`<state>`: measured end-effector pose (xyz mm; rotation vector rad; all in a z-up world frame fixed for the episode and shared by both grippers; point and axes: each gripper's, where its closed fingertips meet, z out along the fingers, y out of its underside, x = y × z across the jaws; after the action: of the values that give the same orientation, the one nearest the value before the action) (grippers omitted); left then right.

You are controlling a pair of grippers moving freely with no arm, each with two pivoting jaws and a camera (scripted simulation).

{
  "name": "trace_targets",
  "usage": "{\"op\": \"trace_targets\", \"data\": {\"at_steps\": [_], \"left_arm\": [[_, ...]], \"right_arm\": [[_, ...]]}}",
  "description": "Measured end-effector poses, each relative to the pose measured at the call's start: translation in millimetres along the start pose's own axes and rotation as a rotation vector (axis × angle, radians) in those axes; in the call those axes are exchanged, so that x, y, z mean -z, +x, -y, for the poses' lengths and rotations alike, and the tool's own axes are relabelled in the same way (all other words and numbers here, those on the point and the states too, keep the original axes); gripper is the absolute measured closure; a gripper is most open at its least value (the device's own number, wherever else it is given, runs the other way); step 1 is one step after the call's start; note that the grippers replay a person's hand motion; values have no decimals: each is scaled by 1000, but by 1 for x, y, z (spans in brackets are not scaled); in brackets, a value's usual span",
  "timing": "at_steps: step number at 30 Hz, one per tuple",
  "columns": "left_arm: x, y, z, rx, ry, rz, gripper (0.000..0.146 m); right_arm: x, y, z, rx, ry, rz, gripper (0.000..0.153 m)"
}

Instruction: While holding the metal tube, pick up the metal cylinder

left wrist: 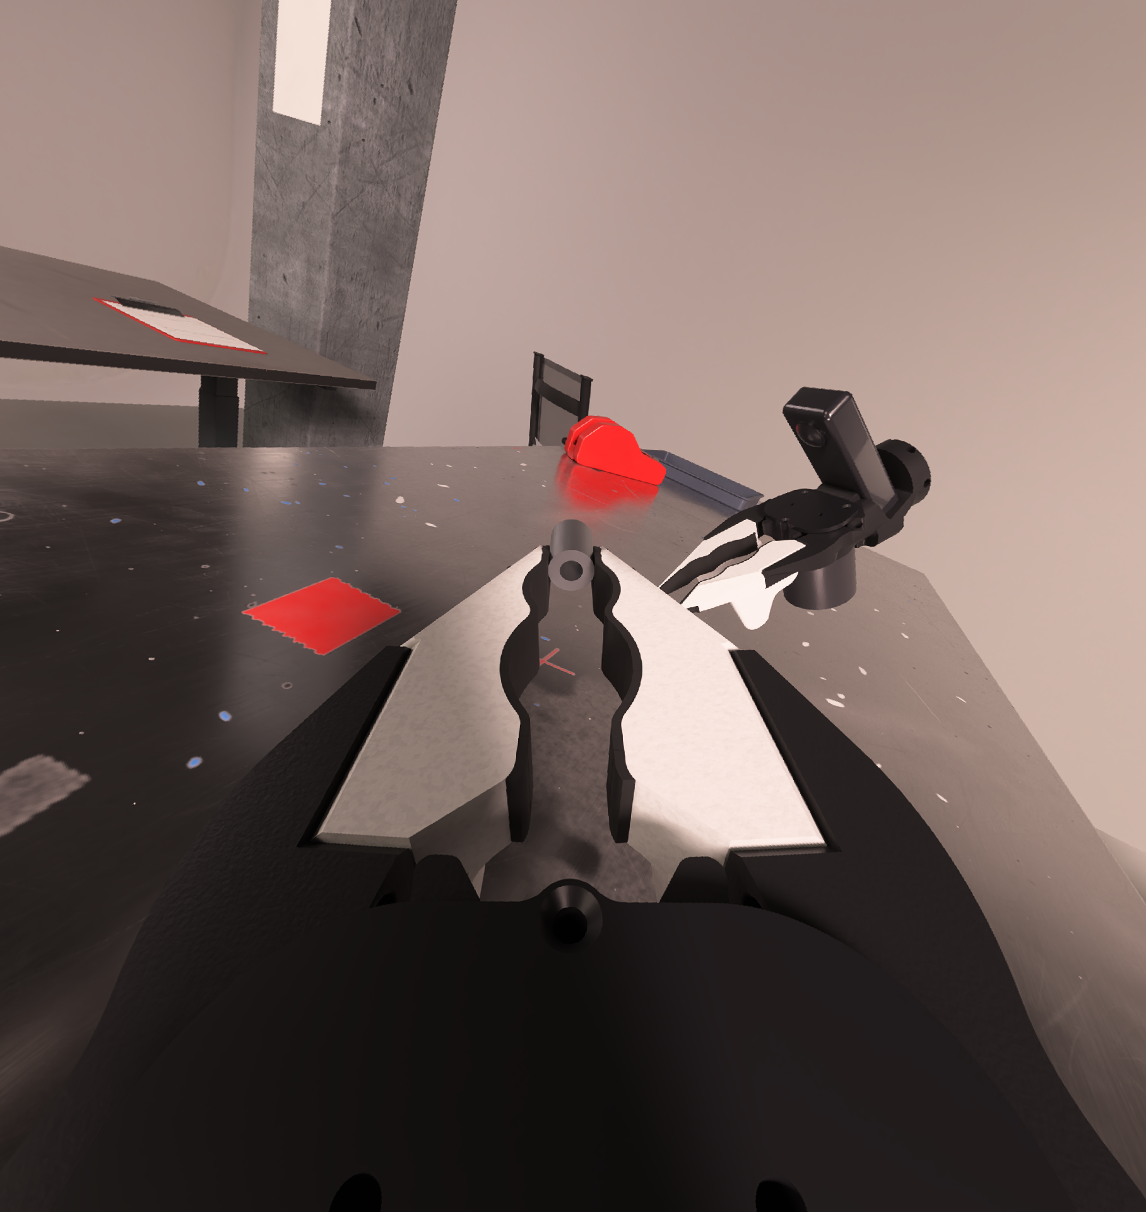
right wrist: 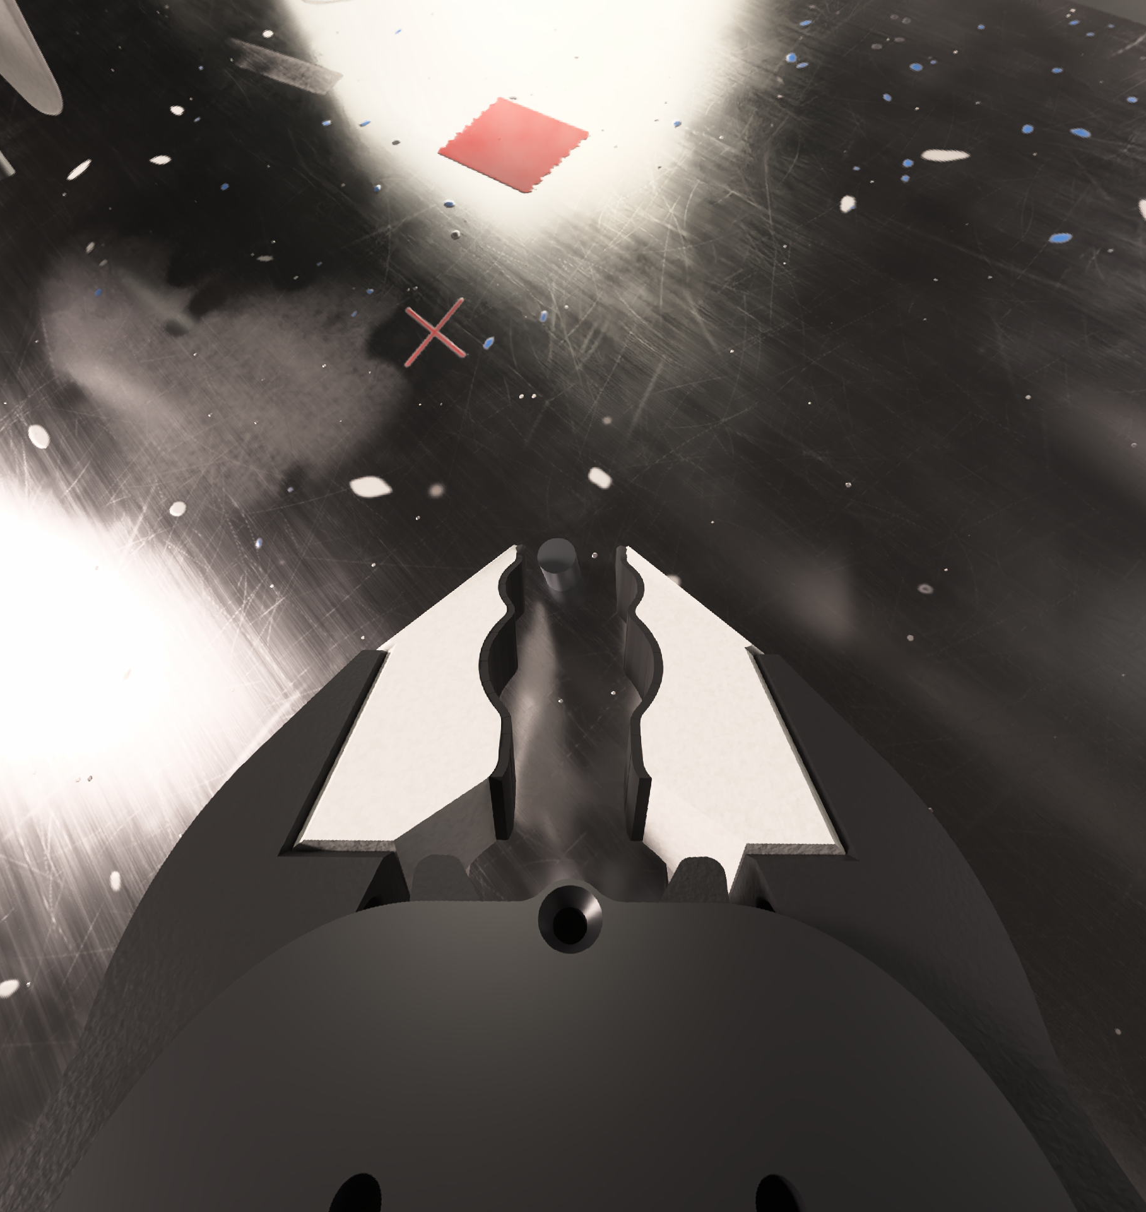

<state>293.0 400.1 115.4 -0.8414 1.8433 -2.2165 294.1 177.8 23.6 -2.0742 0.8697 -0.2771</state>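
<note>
A: What is the left gripper (left wrist: 571,564) doing?
B: Pinching the short hollow grey metal tube (left wrist: 571,565) at its fingertips, above the dark scratched table (left wrist: 164,590).
A: And the right gripper (right wrist: 569,565)?
B: Spreading around the small solid grey metal cylinder (right wrist: 559,569), which is standing between its tips on the table, gaps on both sides.

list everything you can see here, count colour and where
metal tube: 1, grey, hollow, between the left claw's tips
metal cylinder: 1, grey, solid, between the right claw's tips, gaps either side
red square patch: 1, flat on the table
red cross mark: 1, on the table
red tool: 1, far table edge
grey tray: 1, behind it
table: 1, dark, speckled
second table: 1, background left
concrete pillar: 1, grey
left claw: shut on tube
right claw: open
</note>
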Motion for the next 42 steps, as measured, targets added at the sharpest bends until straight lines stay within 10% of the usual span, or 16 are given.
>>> {"op": "trace_targets", "data": {"at_steps": [42], "left_arm": [[-3, 3, -5, 6, -33, -20, 135]], "right_arm": [[0, -10, -4, 19, -25, 81, 126]]}}
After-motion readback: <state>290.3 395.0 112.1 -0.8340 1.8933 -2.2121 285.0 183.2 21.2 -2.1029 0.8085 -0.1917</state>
